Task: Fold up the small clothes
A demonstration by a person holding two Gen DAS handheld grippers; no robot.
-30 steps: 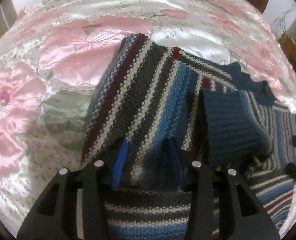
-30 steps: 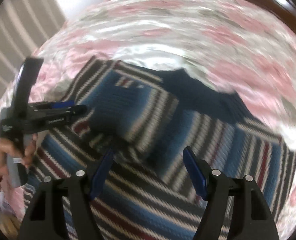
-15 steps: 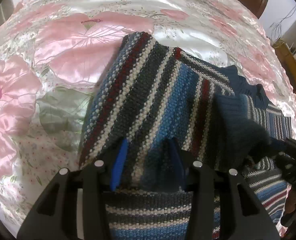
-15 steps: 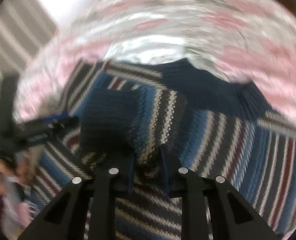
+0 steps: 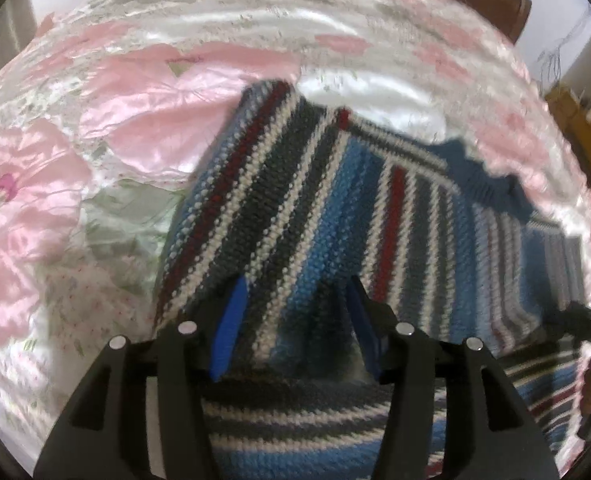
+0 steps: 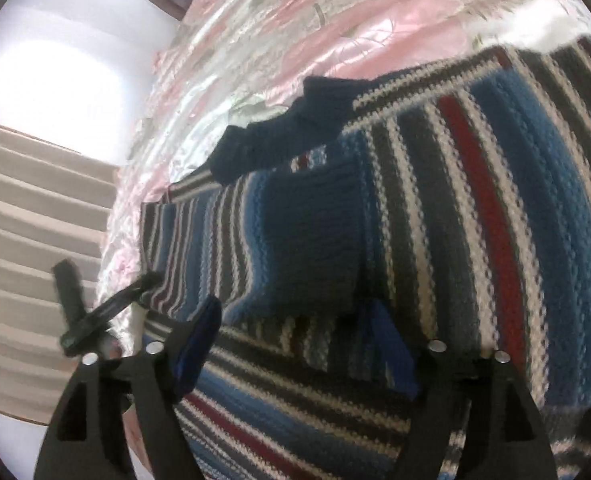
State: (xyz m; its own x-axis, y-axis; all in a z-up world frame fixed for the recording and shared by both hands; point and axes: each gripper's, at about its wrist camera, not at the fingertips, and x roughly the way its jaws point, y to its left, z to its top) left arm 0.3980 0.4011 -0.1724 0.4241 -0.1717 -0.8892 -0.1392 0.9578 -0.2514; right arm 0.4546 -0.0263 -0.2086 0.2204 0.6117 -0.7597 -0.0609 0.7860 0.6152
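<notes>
Left gripper (image 5: 295, 320) jaws pinch striped sweater (image 5: 295, 208) fold over bedspread (image 5: 135, 112).

One sweater, one bedspread, two grippers.
I count a single striped knit sweater (image 5: 327, 216) on one pink floral bedspread (image 5: 135, 112), with my left gripper (image 5: 295, 320) and right gripper (image 6: 295, 336).

The left wrist view sits low and close over the sweater (image 5: 295, 208), facing up the bed (image 5: 143, 96) toward its far edge. The right wrist view, just as close and rolled sideways, faces the bed's far corner. Both share the sweater and its collar (image 6: 279, 136).
</notes>
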